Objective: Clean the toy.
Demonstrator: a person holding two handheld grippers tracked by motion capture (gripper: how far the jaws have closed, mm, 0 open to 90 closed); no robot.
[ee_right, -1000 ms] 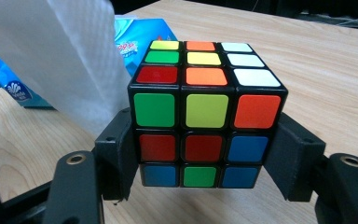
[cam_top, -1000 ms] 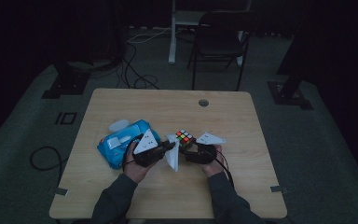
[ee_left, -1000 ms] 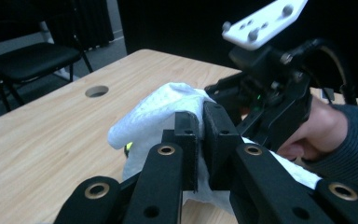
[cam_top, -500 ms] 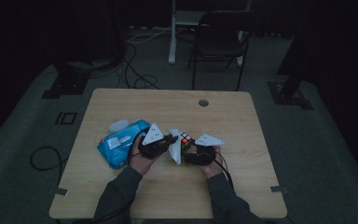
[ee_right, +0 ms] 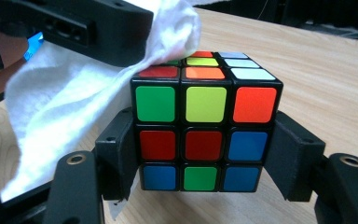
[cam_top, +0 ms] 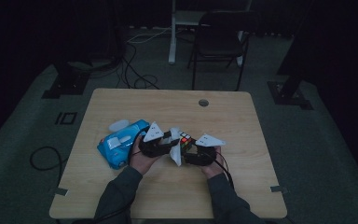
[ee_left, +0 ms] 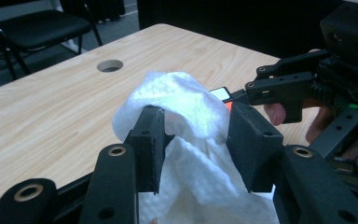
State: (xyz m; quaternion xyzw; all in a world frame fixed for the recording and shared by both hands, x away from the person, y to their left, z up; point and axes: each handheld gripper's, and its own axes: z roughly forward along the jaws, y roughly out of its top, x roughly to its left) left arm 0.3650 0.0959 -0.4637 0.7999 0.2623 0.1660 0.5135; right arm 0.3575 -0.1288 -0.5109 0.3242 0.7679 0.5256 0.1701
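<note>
My right tool [ee_right: 205, 172] clamps the rigid, slick cube [ee_right: 205, 130] by its side faces on the counter [cam_top: 242, 116]; my left tool [ee_left: 196, 140] pinches the soft, limp tissue [ee_left: 186, 107] draped over its top.

Table [cam_top: 121, 196] centre: cube [cam_top: 185, 139] sits btwn the two grippers, left gripper [cam_top: 168, 142] on its left w/ cloth [cam_top: 175, 151] in its jaws, right gripper [cam_top: 189, 150] just right, jaws either side of cube. Cloth lies against cube's top left. Pack [cam_top: 119, 147] left of the hands. Hole [cam_top: 203, 102] further back; chair [cam_top: 221, 37] behind table.
</note>
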